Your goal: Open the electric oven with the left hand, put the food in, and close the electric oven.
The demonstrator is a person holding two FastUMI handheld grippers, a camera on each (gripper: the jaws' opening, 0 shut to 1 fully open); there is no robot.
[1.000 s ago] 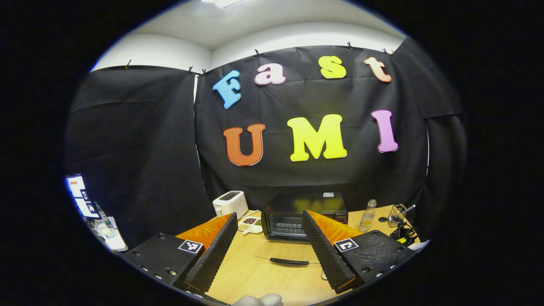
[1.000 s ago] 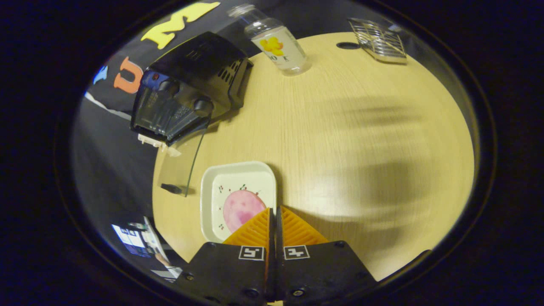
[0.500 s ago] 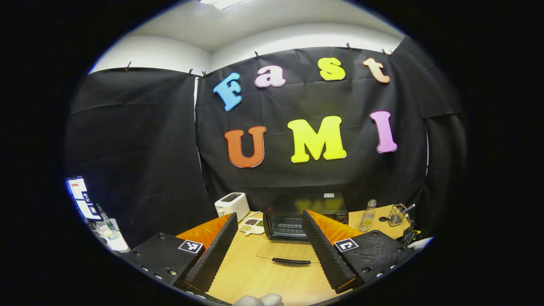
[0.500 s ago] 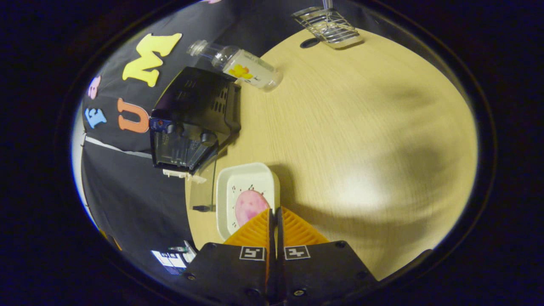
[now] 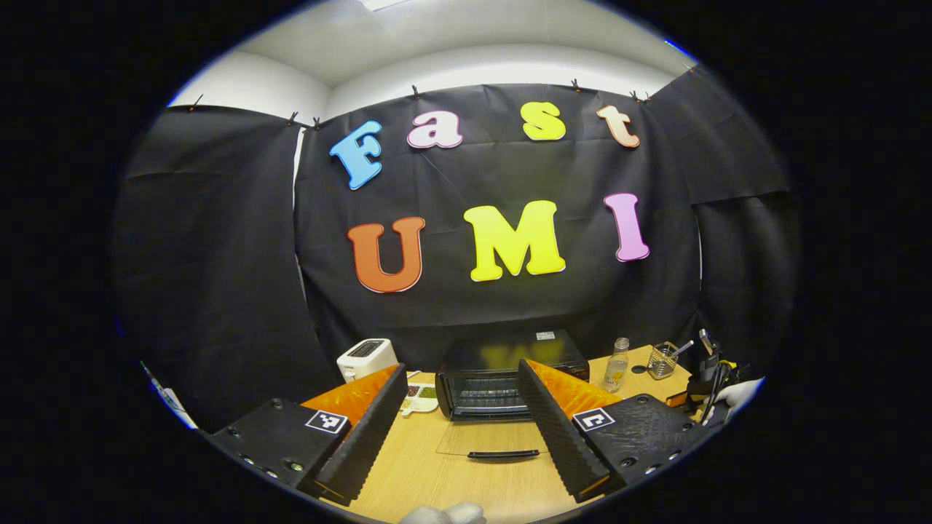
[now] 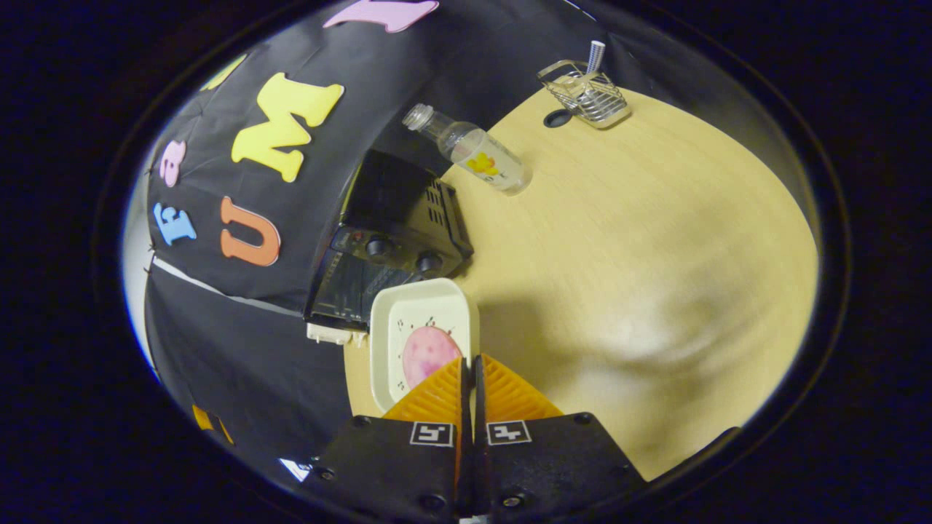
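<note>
In the right gripper view, the right gripper (image 6: 472, 364) has its fingers pressed together on the near rim of a white dish (image 6: 422, 331) holding a round pink slice of food (image 6: 429, 354). Over the last second the dish has swung closer to the electric oven (image 6: 397, 236), and it now overlaps the oven's front corner where before bare wood lay between them; this suggests the food is on its way in, with loading and closing yet to come. In the left gripper view, the left gripper (image 5: 457, 418) hangs with its fingers wide apart, holding nothing. Past them the oven's glass door (image 5: 495, 440) lies folded flat on the wooden surface (image 5: 451, 484), its dark handle nearest, and the dark cavity with its wire rack stands open. A white toaster (image 5: 366, 357) sits to the left, a clear bottle (image 5: 617, 364) and a wire basket (image 5: 661, 359) to the right.
</note>
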